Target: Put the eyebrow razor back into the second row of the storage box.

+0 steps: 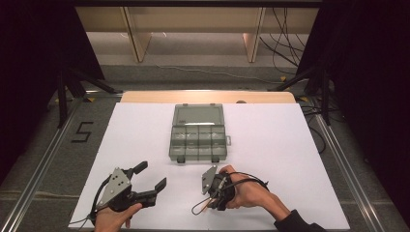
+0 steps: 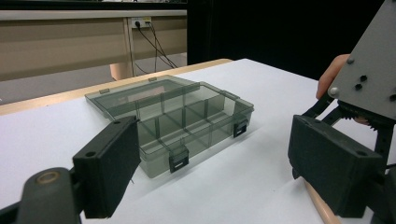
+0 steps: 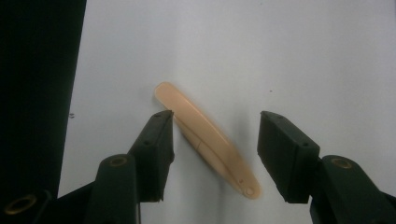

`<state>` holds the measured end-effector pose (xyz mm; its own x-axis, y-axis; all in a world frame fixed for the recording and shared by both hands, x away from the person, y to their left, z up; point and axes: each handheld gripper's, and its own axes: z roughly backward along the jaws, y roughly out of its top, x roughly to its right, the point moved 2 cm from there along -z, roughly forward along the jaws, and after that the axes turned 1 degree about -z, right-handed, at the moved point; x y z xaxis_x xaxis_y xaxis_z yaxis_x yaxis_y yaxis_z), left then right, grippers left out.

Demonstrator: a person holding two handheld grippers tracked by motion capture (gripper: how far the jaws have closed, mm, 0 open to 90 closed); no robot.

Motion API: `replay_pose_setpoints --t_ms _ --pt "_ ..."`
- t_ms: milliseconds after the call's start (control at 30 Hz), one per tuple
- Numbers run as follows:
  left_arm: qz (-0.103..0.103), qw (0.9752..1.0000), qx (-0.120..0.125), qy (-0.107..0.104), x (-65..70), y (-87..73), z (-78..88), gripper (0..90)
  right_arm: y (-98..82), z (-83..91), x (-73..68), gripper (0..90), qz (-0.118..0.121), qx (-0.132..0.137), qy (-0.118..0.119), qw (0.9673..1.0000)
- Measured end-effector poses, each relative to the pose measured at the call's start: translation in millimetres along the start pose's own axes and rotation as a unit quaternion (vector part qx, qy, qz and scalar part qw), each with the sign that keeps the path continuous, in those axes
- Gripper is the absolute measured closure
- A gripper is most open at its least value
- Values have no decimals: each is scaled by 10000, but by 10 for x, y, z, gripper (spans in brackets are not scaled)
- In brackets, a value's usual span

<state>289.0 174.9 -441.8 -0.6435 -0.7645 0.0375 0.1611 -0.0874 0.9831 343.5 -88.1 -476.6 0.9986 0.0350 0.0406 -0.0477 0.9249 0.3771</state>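
White worktop [image 1: 270, 145] carries a beige stick [image 3: 208, 140] lying between the right gripper [image 3: 215, 154]'s spread jaws, untouched; pinching it looks next. Left gripper [image 1: 151, 176] hovers spread before the open organizer box [image 1: 198, 133].

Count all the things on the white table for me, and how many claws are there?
Clear grey compartment box with its lid open: 1
Long peach plastic piece lying flat: 1
Claws: 2, the left claw and the right claw
Total: 4
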Motion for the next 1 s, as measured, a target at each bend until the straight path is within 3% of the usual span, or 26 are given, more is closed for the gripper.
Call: replay_pose_setpoints --t_ms 67,300,367,433,467,1000 --pt "-22 10000 6 0 -4 2 2 167 -2 -17 8 488 62 -46 45 10000" --pt "0 10000 -1 9 0 0 16 167 -12 -56 -1 565 -85 -208 165 9996" --pt "-13 10000 7 12 -3 0 19 166 -13 -51 8 595 -10 -208 214 9996" --pt "-24 10000 9 15 -2 1 22 167 -22 -46 -9 611 -145 -245 237 9993" --pt "-23 10000 7 16 0 1 25 167 -21 -42 4 618 -28 -250 221 9994" --pt "-45 10000 26 0 3 6 26 167 -18 -24 -65 726 62 -426 302 9986"
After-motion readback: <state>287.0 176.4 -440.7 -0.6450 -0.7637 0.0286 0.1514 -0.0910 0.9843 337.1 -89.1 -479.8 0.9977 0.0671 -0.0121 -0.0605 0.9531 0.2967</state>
